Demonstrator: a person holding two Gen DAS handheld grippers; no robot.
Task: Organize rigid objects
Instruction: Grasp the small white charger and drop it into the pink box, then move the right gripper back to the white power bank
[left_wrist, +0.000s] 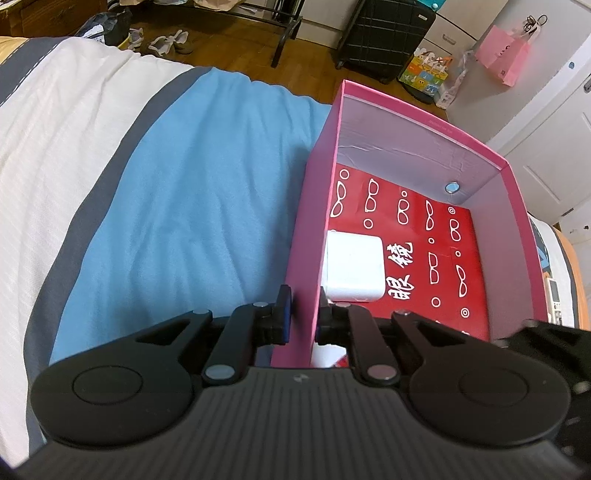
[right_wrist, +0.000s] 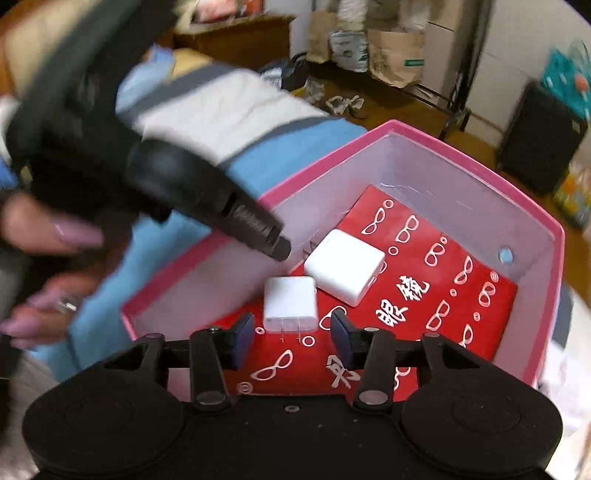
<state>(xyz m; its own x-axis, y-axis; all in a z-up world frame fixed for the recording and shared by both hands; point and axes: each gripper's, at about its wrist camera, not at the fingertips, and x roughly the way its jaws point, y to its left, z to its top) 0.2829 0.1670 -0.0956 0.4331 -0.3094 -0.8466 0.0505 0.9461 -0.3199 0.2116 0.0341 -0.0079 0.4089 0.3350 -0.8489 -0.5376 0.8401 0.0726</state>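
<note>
The left claw (left_wrist: 302, 314) is clamped on the pink box's (left_wrist: 314, 221) wall, steadying it on the bed (left_wrist: 184, 184) near the bed's edge. The right claw (right_wrist: 291, 332) hangs apart, gripping nothing, over 2 white chargers (right_wrist: 344, 266) (right_wrist: 290, 303) lying on the box's red floor.

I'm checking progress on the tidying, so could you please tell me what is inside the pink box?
The pink box holds two white chargers on a red glasses-print sheet. Whatever lies under that sheet is covered.
</note>
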